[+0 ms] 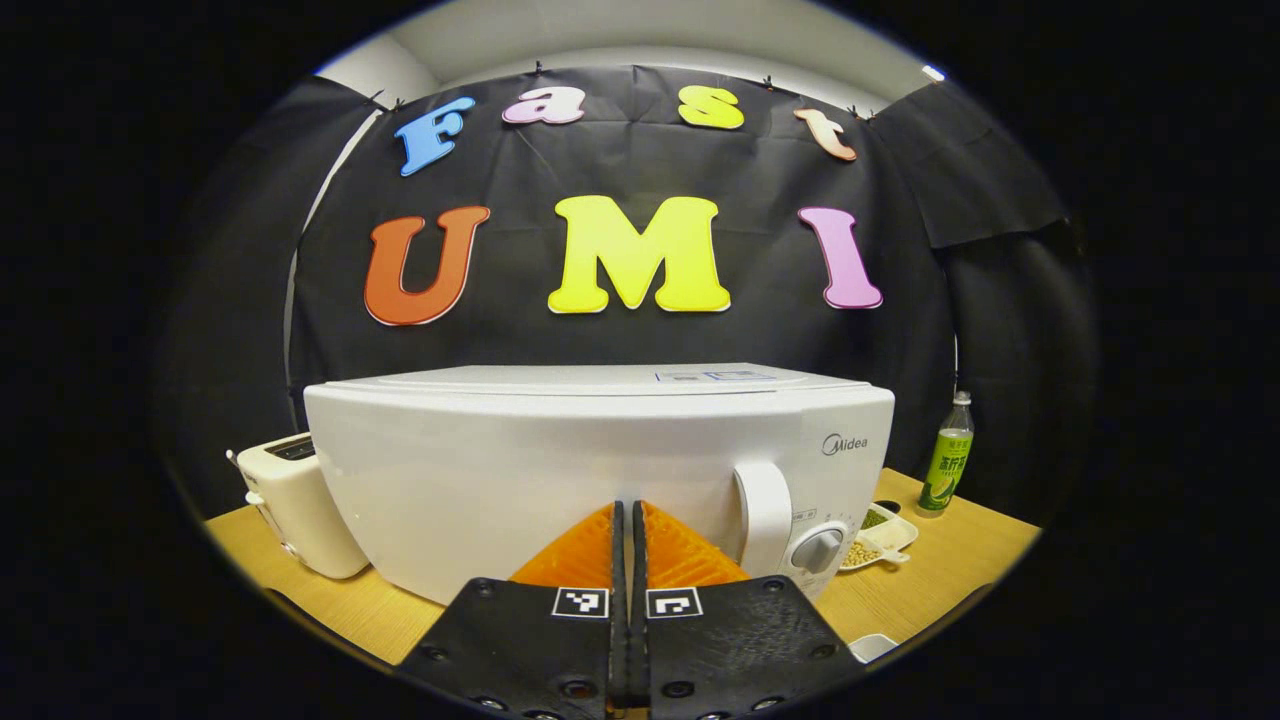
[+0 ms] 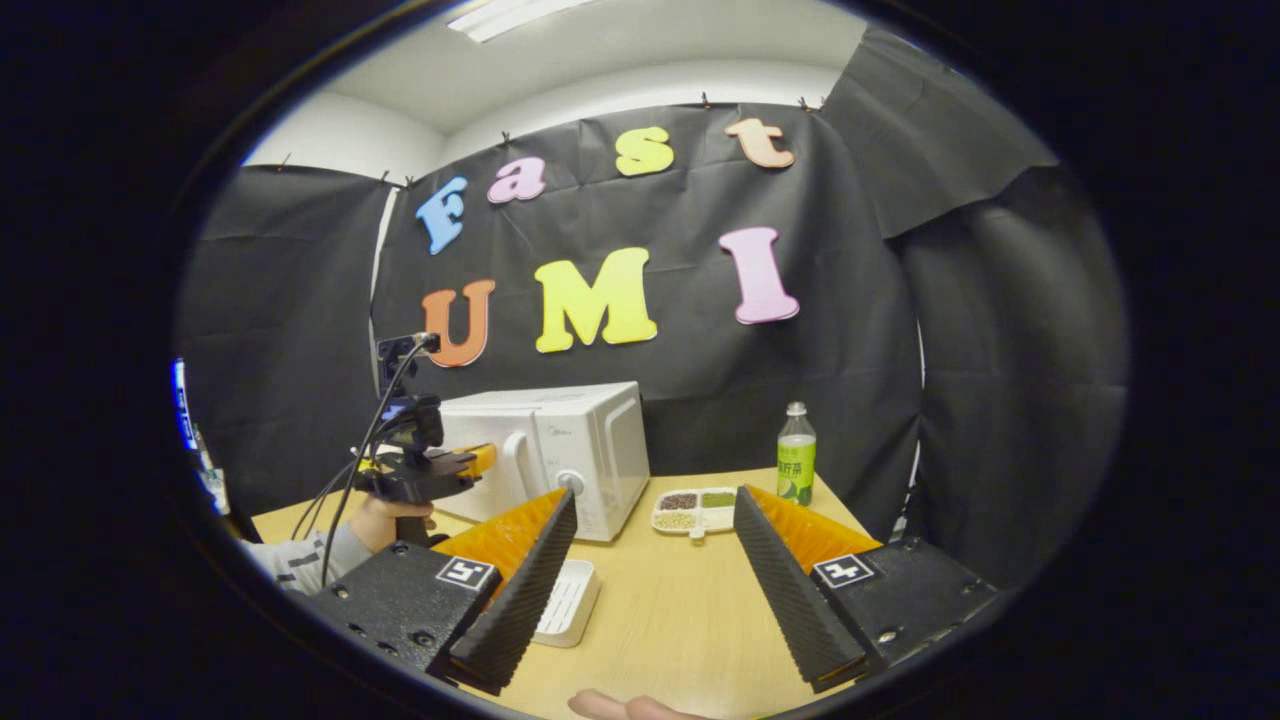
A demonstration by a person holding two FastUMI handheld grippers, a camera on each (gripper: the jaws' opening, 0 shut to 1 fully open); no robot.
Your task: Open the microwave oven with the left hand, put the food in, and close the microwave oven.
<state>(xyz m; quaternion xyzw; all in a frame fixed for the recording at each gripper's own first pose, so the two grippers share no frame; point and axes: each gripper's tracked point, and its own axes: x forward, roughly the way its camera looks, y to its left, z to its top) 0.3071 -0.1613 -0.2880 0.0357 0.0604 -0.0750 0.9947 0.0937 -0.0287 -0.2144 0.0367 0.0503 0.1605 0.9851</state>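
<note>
Facing the microwave (image 1: 600,470), the left gripper (image 1: 628,535) is kept pressed together with nothing held between its fingers. It is likely aimed this way so the door handle (image 1: 763,518) can be reached; the handle is seen just to the right of the tips, and the door is not yet opened. The right gripper (image 2: 650,560) is held spread wide and empty above the table (image 2: 680,620). The food dish (image 2: 697,510) is found beyond it, just beside the microwave, near a green bottle (image 2: 796,455).
</note>
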